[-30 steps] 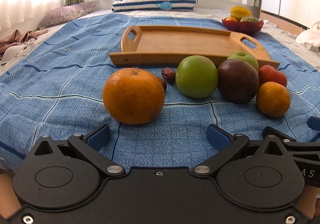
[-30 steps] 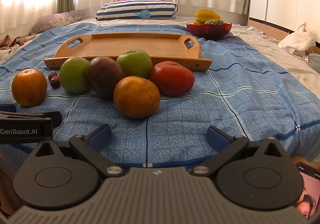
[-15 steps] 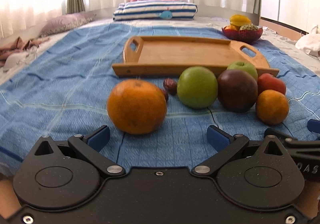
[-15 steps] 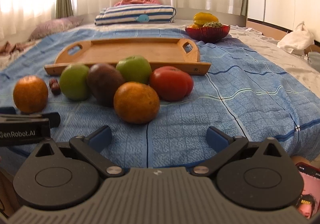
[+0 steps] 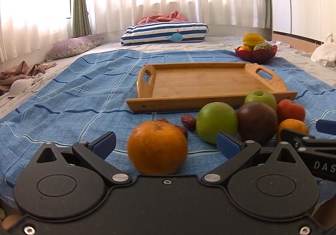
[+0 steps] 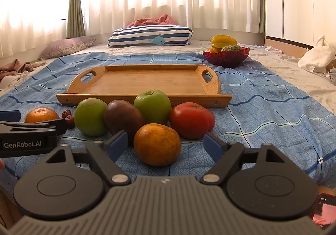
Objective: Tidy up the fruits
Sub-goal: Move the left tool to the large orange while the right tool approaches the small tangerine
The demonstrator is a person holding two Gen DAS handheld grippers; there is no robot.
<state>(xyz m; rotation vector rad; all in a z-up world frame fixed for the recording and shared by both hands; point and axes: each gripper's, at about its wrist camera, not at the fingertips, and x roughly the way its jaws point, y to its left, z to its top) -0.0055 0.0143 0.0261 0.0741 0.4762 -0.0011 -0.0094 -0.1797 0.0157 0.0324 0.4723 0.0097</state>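
Observation:
A wooden tray (image 5: 201,81) (image 6: 145,81) lies bare on the blue bedspread. In front of it sit fruits: two oranges, two green apples, a dark purple fruit (image 6: 122,119), a red tomato (image 6: 192,119) and small red dates (image 5: 188,121). My left gripper (image 5: 166,143) is open with the left orange (image 5: 157,146) between its fingers, pads apart from it. My right gripper (image 6: 166,143) has the other orange (image 6: 157,144) between its jaws, which are closing; gaps show on both sides. The green apples (image 6: 90,116) (image 6: 152,106) stand behind.
A red bowl (image 6: 226,56) of fruit stands at the far right behind the tray. A striped pillow (image 6: 150,36) and a purple pillow (image 5: 73,46) lie at the head of the bed. Clothes (image 5: 19,71) lie at the left edge, a white bag (image 6: 317,56) at the right.
Both grippers have moved forward, so each orange now lies between its fingers. The right gripper's jaws have narrowed. The fruits have not moved.

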